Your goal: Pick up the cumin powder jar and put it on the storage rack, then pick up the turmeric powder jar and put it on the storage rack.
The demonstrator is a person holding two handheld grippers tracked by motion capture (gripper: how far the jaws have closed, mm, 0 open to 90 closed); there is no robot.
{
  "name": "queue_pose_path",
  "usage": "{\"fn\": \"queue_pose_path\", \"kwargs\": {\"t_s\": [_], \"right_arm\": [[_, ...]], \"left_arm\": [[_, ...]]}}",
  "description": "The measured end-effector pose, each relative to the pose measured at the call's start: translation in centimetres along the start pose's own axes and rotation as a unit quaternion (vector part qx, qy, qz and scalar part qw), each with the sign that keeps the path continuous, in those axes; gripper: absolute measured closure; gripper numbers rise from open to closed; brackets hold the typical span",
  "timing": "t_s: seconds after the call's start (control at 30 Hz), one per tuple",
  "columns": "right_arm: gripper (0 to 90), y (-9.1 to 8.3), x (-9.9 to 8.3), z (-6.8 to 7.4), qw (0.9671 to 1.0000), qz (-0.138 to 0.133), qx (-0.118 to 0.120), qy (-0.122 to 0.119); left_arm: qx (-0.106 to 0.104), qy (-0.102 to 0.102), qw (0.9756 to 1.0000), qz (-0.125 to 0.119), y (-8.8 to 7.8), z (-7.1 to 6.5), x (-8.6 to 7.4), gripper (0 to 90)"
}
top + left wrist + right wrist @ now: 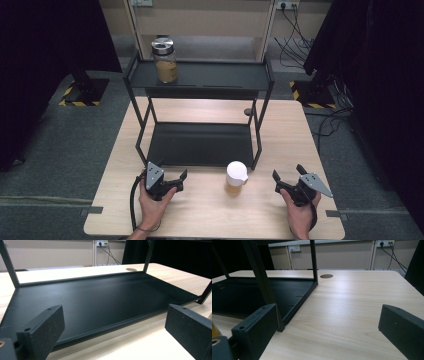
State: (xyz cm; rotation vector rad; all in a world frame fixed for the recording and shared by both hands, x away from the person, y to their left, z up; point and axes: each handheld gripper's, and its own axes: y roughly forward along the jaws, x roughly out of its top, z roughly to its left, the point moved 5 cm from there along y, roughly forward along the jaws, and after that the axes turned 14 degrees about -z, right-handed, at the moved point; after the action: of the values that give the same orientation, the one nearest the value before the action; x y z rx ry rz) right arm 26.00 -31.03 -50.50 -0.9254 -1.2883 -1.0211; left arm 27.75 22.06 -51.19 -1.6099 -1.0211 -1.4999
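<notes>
Both the left gripper point(179, 176) and the right gripper point(281, 179) have spread, empty jaws; the white-lidded jar point(236, 177) stands between them, its contents blurred.

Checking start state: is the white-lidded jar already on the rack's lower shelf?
No, the white-lidded jar stands on the table in front of the lower shelf, between both tools.

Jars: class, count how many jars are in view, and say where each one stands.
2. One jar with a steel lid on the rack's top shelf, left end; one white-lidded jar on the table, between the grippers.
</notes>
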Motion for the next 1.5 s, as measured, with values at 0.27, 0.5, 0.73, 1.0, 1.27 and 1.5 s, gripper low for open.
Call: {"fn": "queue_pose_path", "kwargs": {"t_s": [0.27, 0.5, 0.73, 1.0, 1.27, 1.5], "right_arm": [[3.1, -0.03, -0.02, -0.01, 1.0000, -0.001, 0.000, 0.000], [3.1, -0.01, -0.01, 0.02, 1.0000, 0.000, 0.001, -0.002], [3.1, -0.01, -0.01, 0.03, 1.0000, 0.000, 0.002, -0.003], [3.1, 0.05, 0.03, -0.05, 1.0000, 0.002, 0.004, -0.001], [3.1, 0.03, 0.03, -0.15, 1.0000, 0.001, 0.006, 0.002], [3.1, 0.05, 0.04, -0.13, 1.0000, 0.002, 0.007, 0.000]], "left_arm": [[0.001, -0.005, 1.0000, 0.002, 0.00, 0.11, 0.04, 2.0], [0.000, -0.004, 1.0000, -0.001, -0.09, -0.01, -0.03, 2.0], [-0.001, -0.003, 1.0000, -0.001, -0.15, -0.10, -0.04, 2.0], [-0.002, -0.003, 1.0000, -0.001, -0.13, -0.09, -0.03, 2.0], [0.000, -0.002, 1.0000, 0.000, -0.06, -0.19, -0.02, 2.0], [0.001, -0.006, 1.0000, -0.002, -0.21, -0.14, -0.06, 2.0]]}}
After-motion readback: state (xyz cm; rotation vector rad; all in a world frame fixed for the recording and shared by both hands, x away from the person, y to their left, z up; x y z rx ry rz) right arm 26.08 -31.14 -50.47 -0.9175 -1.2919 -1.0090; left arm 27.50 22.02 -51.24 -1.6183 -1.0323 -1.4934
